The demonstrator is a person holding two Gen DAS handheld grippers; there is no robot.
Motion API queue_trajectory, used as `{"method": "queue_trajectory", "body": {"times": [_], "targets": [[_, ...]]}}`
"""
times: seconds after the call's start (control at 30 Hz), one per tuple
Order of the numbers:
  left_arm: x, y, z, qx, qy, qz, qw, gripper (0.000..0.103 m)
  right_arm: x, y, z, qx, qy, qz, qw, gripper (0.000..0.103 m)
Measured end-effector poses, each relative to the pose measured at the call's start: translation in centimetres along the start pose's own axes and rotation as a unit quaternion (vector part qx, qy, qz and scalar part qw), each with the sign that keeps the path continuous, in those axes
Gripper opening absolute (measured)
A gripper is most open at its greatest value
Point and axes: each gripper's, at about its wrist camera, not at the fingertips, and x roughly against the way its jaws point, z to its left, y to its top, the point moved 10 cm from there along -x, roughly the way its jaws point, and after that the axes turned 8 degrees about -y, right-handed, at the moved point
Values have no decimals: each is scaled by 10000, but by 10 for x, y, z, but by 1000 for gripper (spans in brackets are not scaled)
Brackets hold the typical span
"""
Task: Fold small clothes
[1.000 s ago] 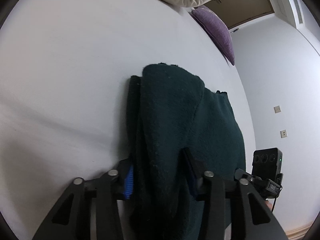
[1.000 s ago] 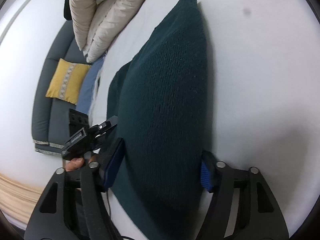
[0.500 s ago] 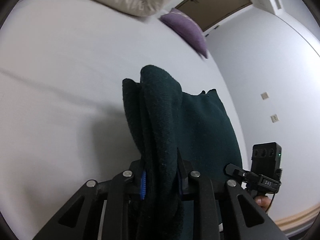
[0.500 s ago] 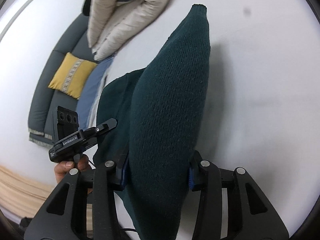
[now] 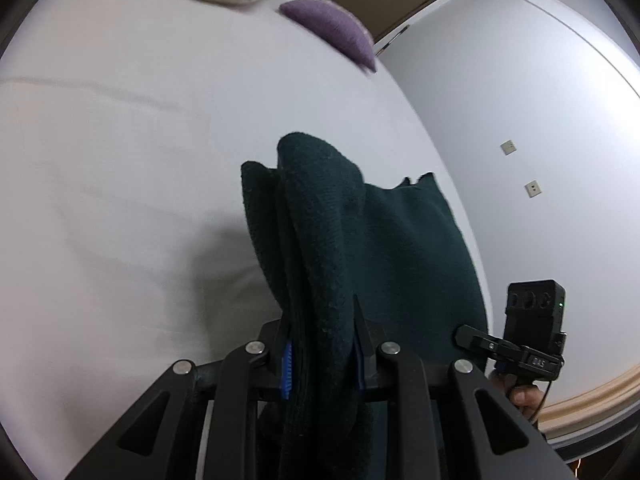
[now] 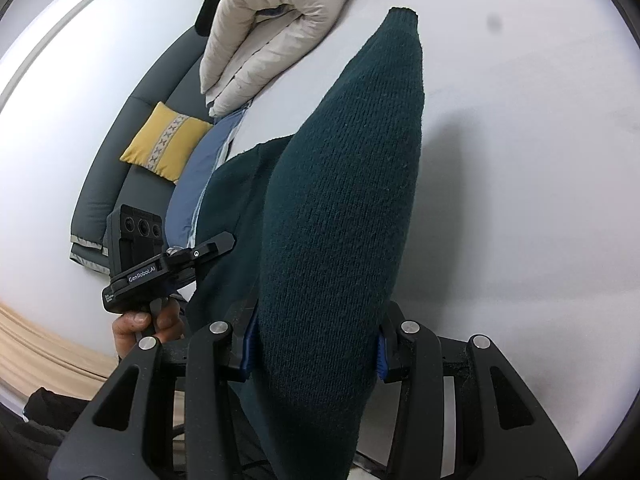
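Dark-green knit garment (image 5: pixel 400 248), one, gripped by two tongs, left (image 5: pixel 322 354) and right (image 6: pixel 314 346).

I count one dark green sweater (image 6: pixel 344 208), two grippers of mine, left gripper (image 5: pixel 322 354) and right gripper (image 6: pixel 314 344), one beige duvet (image 6: pixel 272 28), one purple pillow (image 5: pixel 332 28), one yellow cushion (image 6: pixel 166 142), two wall sockets (image 5: pixel 508 147).

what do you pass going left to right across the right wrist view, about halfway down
grey sofa → yellow cushion → blue fabric → dark green knit garment, clamped lower down by the right gripper → white bed sheet
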Motion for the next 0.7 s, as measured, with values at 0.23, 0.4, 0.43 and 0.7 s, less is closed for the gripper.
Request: {"method": "queue_trajectory", "body": {"times": [0.23, 0.4, 0.43, 0.7], "targets": [[-36, -21, 48, 663, -85, 89, 9977, 30, -42, -29, -66, -668, -51, 260, 9974, 41], [-32, -26, 48, 588, -33, 48, 9983, 31, -34, -36, -65, -681, 255, 103, 9973, 42], [-33, -25, 47, 598, -34, 39, 9982, 31, -37, -33, -63, -710, 245, 131, 9971, 42], [-26, -31, 60, 494, 58, -49, 9987, 30, -46, -14, -55, -822, 141, 113, 9965, 47]]}}
